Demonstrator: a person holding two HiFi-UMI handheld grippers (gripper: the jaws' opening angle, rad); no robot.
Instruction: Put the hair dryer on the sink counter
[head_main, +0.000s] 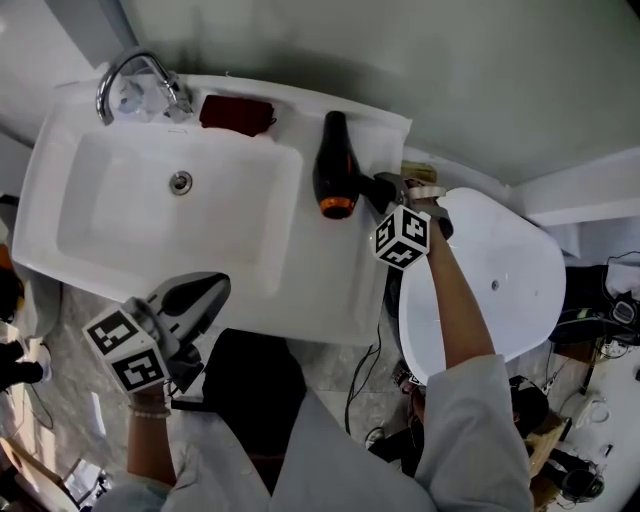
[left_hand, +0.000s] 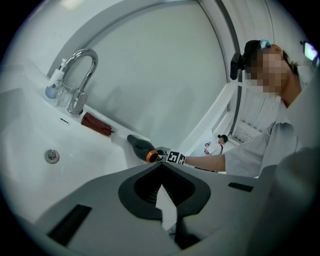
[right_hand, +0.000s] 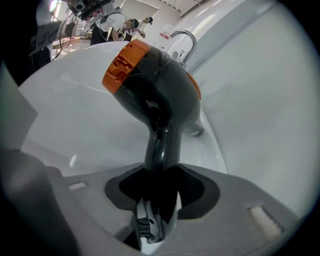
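Head view: hair dryer (head_main: 334, 165) sits at the upper middle of the frame, over the flat strip of the table (head_main: 320, 270) to the right of the basin (head_main: 170, 210), orange end toward the bottom of the frame. Right tool (head_main: 385, 190) comes in from the right and holds it by the handle, so the body lies lengthwise on the free strip and clear of the basin. Can't tell if the body is already touching the table. Left tool (head_main: 200, 295) hangs at the lower left near the table's front edge, well apart from the dryer and out of the way. Red pouch (head_main: 237, 113) and faucet (head_main: 135, 80) are along the back edge at the upper left.

Left gripper view: left tool (left_hand: 162, 192) has its jaws closed together with nothing between them, so it's idle. Hair dryer (left_hand: 140, 146) is at mid-frame on the table with the right tool (left_hand: 161, 155) at its side; red pouch (left_hand: 96, 124) is left of it.

Right gripper view: right tool (right_hand: 157, 200) has its jaws part open and clamped on the handle (right_hand: 160, 150). The dryer body fills the upper centre, tilted over the white table. This looks like the set-down stage, with release not yet done.
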